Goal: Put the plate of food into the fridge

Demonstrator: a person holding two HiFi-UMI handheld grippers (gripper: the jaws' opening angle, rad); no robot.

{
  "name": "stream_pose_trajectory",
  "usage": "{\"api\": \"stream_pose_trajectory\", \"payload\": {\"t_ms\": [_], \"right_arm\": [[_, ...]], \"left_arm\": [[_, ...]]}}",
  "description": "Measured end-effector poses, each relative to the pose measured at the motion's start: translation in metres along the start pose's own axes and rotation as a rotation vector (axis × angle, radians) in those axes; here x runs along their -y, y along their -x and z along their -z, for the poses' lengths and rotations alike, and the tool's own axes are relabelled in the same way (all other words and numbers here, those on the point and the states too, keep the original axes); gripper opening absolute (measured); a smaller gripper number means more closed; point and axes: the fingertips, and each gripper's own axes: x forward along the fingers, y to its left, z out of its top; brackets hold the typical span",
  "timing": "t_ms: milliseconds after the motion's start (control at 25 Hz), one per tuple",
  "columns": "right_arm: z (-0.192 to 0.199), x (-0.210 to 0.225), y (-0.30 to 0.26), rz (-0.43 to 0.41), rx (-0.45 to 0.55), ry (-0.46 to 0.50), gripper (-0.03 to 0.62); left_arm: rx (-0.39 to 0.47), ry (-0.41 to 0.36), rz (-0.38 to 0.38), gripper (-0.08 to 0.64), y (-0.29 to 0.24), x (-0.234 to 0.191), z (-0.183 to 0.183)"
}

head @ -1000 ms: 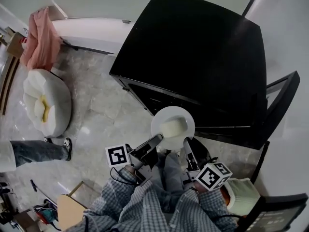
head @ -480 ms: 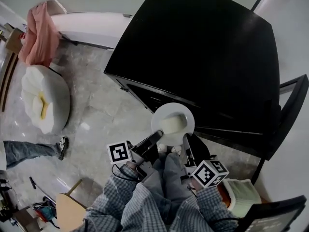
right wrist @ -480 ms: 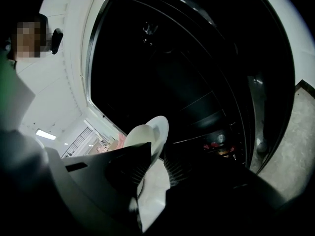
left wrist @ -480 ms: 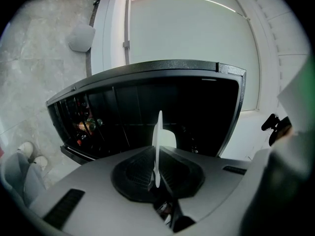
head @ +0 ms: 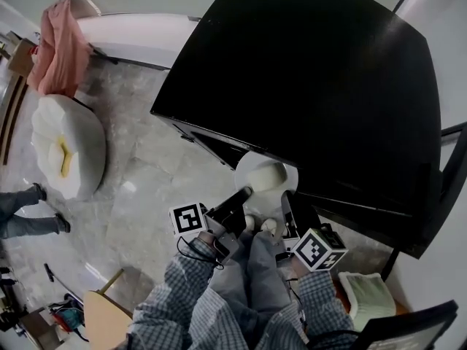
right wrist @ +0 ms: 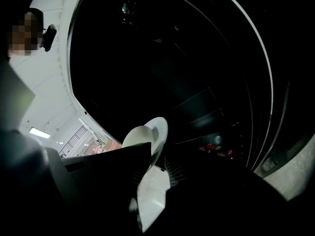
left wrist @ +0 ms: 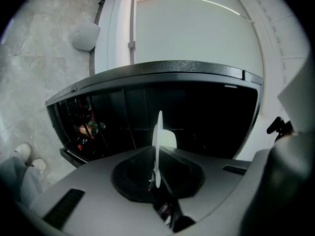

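Observation:
A white plate [head: 266,173] carries a pale block of food [head: 264,175]. Both grippers hold it level at the mouth of the black fridge [head: 314,86]. My left gripper [head: 246,192] is shut on the plate's near left rim, my right gripper [head: 286,195] on its near right rim. The plate's far edge is hidden under the fridge top. In the left gripper view the plate [left wrist: 158,146] stands edge-on between the jaws, facing the dark fridge interior [left wrist: 197,122]. The right gripper view shows the plate [right wrist: 158,132] clamped too, with the food [right wrist: 138,136] on it.
Bottles [left wrist: 86,127] sit in racks at the fridge's left side. The fridge door [head: 445,195] stands open at the right. On the floor to the left lie a white beanbag [head: 66,148] and pink cloth [head: 58,46]. A bystander's legs [head: 25,210] are at far left.
Both grippers have carried the plate forward, and its far edge now sits under the fridge top. The bystander's legs have shifted toward the left edge.

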Motion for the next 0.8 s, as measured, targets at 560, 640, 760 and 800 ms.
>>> {"api": "stream_pose_trajectory", "payload": {"t_ms": [560, 640, 760, 800], "right_arm": [[0.001, 0.032, -0.044, 0.107, -0.014, 0.020, 0.086], [0.001, 0.037, -0.049, 0.125, -0.020, 0.023, 0.086], [0.001, 0.043, -0.055, 0.153, -0.038, 0.046, 0.087], [0.001, 0.045, -0.058, 0.161, -0.046, 0.056, 0.086]], "left_arm": [[0.052, 0.022, -0.028, 0.023, -0.026, -0.039, -0.024], [0.056, 0.022, -0.038, 0.023, -0.029, -0.044, -0.026], [0.063, 0.021, -0.062, 0.023, -0.032, -0.053, -0.028], [0.069, 0.028, -0.062, 0.023, -0.033, -0.055, -0.029]]}}
